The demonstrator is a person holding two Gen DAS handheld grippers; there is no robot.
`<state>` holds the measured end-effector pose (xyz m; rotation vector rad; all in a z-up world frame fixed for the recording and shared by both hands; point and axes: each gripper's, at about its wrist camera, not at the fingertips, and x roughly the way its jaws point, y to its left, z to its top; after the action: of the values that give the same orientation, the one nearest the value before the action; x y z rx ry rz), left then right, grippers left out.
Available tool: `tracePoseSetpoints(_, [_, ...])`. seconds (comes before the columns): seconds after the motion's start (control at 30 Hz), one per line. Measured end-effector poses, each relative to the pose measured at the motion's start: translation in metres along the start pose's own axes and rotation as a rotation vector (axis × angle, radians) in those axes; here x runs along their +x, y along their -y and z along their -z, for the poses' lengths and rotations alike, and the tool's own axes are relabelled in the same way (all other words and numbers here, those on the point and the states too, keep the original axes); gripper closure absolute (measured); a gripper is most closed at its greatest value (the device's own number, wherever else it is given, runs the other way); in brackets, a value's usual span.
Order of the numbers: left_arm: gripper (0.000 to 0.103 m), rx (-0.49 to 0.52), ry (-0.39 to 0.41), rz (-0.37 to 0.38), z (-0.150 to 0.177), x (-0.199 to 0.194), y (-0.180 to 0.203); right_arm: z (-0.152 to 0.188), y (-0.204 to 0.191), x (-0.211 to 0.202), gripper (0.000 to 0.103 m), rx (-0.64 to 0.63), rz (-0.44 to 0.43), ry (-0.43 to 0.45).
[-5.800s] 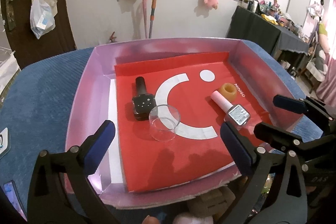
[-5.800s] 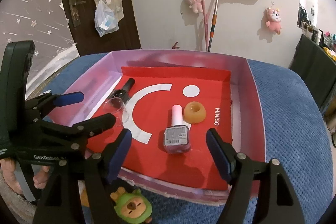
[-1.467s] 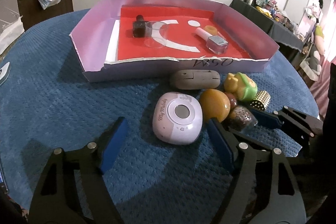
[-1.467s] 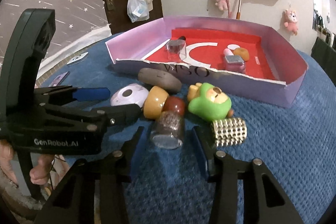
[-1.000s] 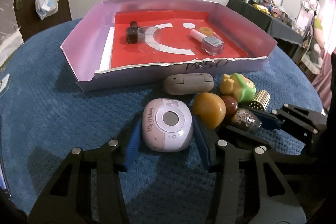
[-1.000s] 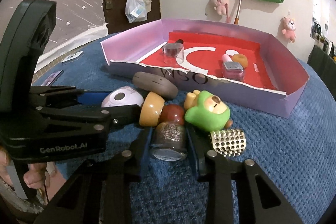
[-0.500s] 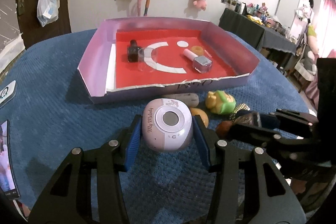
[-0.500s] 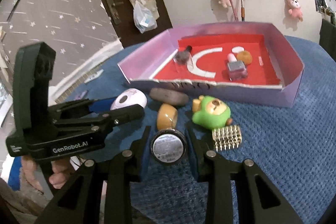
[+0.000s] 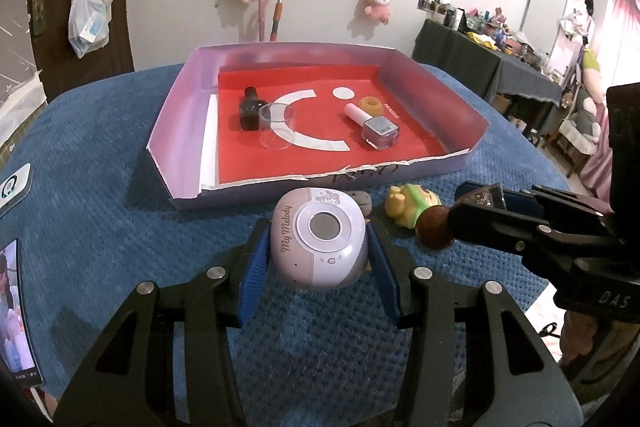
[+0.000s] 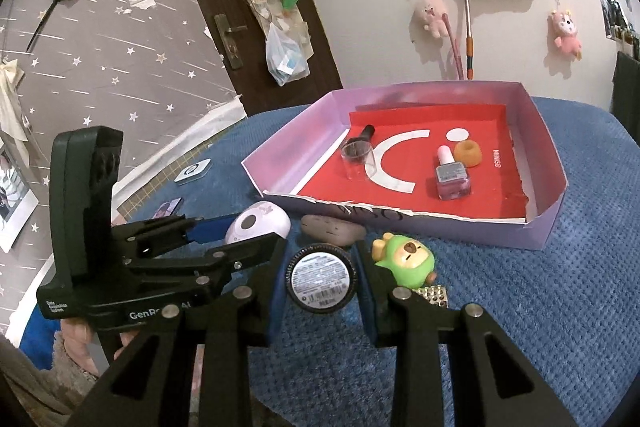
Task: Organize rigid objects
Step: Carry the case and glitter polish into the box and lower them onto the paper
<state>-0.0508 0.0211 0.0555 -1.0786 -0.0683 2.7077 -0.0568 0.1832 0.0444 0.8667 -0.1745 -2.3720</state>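
My left gripper (image 9: 318,261) sits low in the middle of the left wrist frame, its blue pads (image 9: 251,273) pressed in on both sides of the lilac My Melody gadget (image 9: 319,237), which I hold clear of the blue cloth (image 9: 100,219). In the right wrist frame that same gripper (image 10: 240,227) comes in from the left edge with the gadget (image 10: 258,223) at its tip.

My right gripper (image 10: 320,281) fills the lower middle of its own frame, closed on a glitter bottle (image 10: 321,281) whose round labelled base faces the lens. From the left wrist view the bottle (image 9: 480,201) shows at the right, brown cap (image 9: 434,231) pointing toward the centre, pinched in the black fingers there.

Just past both grippers, on the cloth, lie a grey pebble-shaped case (image 10: 332,229), a green and yellow figurine (image 10: 404,261) and, beside it at the lower right, a gold studded piece (image 10: 434,295), mostly hidden.

Beyond these, in the upper middle of each frame, stands the purple tray (image 9: 180,107) with a red liner (image 9: 320,159). Inside it, toward the left, a black nail polish (image 9: 250,103) lies touching a clear cup (image 9: 277,126); toward the right a pink nail polish (image 9: 370,121) lies beside an orange ring (image 9: 370,105)
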Motion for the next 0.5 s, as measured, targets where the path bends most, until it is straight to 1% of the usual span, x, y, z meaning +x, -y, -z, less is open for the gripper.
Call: tracePoseSetpoints(0.5, [0.057, 0.005, 0.015, 0.025, -0.017, 0.001, 0.001, -0.016, 0.002, 0.003, 0.07, -0.026, -0.007, 0.014])
